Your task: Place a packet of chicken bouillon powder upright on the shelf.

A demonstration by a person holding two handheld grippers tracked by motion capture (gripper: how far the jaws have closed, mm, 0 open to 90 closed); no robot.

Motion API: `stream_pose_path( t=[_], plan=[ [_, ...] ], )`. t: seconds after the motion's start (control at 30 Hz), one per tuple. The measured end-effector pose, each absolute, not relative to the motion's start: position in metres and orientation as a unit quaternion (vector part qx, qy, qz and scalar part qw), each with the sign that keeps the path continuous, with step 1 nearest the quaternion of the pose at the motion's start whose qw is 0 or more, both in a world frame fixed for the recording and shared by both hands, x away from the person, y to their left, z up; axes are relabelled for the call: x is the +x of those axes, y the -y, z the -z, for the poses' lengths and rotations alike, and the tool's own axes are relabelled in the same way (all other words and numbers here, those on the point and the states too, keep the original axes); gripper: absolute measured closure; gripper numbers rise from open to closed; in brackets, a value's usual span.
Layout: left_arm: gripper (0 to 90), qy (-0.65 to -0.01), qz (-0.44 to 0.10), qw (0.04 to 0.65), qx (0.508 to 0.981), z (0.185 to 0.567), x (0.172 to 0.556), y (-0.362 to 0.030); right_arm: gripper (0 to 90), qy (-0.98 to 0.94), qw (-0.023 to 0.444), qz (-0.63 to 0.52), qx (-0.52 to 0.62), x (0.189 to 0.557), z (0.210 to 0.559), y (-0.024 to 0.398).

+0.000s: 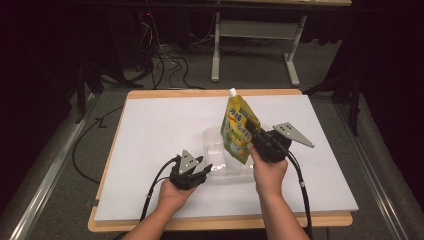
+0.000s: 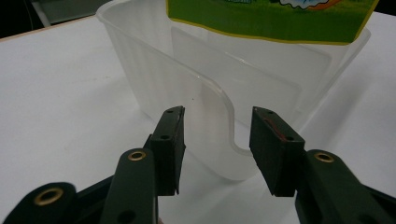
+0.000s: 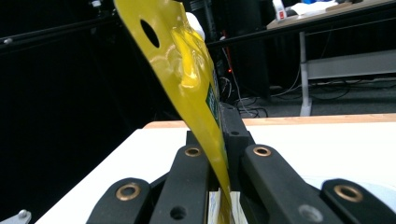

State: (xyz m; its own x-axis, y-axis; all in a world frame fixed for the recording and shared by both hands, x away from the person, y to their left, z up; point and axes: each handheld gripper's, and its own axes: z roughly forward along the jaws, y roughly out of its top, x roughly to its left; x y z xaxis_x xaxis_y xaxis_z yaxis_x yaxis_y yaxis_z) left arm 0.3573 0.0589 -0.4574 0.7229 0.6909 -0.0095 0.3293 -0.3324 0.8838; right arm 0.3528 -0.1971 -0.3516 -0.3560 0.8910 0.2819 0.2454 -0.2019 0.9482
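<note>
A yellow-green drink pouch (image 1: pixel 239 131) with a white cap hangs upright over a clear plastic container (image 1: pixel 216 145) in the middle of the white table top (image 1: pixel 150 130). My right gripper (image 1: pixel 256 136) is shut on the pouch's right edge; in the right gripper view the pouch (image 3: pixel 191 74) rises edge-on from between the jaws of that gripper (image 3: pixel 219 137). My left gripper (image 1: pixel 205 169) sits at the container's near-left side. In the left gripper view its jaws (image 2: pixel 217 140) stand apart on either side of a notch in the container's rim (image 2: pixel 154 70), with the pads clear of the wall. The pouch's lower edge (image 2: pixel 271 18) hangs above.
The white top lies on a wooden board whose edge (image 1: pixel 220 222) runs along the near side. Behind the table stand a desk frame (image 1: pixel 252 30) and loose cables (image 1: pixel 170 65) on the grey floor. Black cables trail from both grippers toward the near edge.
</note>
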Motion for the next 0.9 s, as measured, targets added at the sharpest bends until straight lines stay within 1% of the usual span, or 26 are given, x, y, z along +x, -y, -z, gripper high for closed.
stream_pose_path(
  t=[0.13, 0.4, 0.9],
  plan=[
    [55.5, -0.322, -0.190, 0.481, 0.793, 0.4579, 0.3579, -0.0585, 90.0, -0.559, 0.280, -0.591, 0.509, 0.3539, 0.3550, 0.1916],
    [56.1, -0.318, -0.194, 0.479, 0.795, 0.4576, 0.3565, -0.0578, 90.0, -0.547, 0.278, -0.594, 0.521, 0.3552, 0.3589, 0.1848],
    [57.8, -0.315, -0.197, 0.478, 0.796, 0.4578, 0.3555, -0.0567, 90.0, -0.533, 0.287, -0.598, 0.526, 0.3514, 0.3625, 0.1946]
  ],
)
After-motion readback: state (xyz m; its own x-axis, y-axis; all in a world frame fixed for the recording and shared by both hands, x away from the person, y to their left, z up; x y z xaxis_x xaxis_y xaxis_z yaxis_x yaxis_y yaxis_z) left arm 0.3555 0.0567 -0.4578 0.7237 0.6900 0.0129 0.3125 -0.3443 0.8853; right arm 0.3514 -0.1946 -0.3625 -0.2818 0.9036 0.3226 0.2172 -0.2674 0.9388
